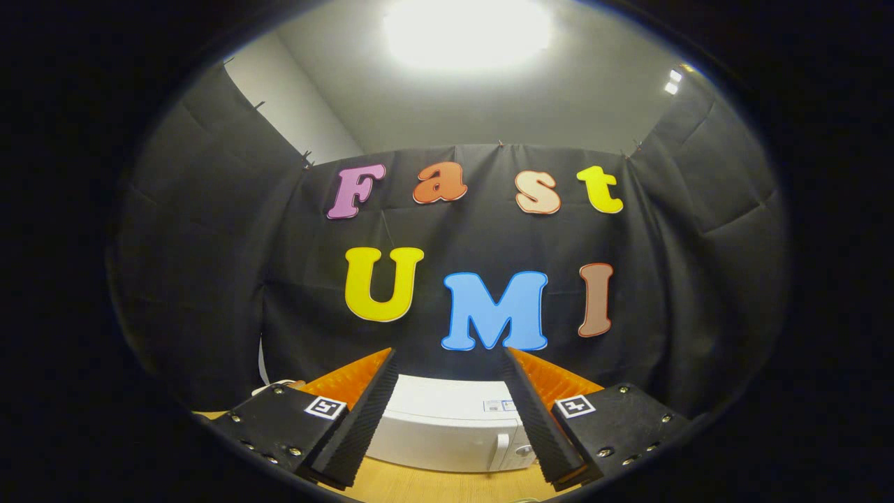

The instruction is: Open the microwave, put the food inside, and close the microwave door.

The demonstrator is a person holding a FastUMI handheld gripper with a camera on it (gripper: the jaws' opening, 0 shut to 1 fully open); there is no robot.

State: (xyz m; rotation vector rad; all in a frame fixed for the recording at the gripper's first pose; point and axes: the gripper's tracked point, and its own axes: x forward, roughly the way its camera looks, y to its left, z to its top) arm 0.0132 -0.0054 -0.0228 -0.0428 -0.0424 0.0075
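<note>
A white microwave (447, 426) stands on a wooden table, seen between and beyond my fingers, its door shut. Its handle (500, 450) and a control knob (524, 450) sit at the right of its front. My gripper (450, 356) is held high and back from the microwave, open, with nothing between the fingers. The food is hidden from me.
The wooden table (433, 485) runs under the microwave toward me. Black cloth walls close in the booth behind and at both sides. A white cable (269, 385) lies at the left of the microwave. A bright ceiling light (468, 31) shines overhead.
</note>
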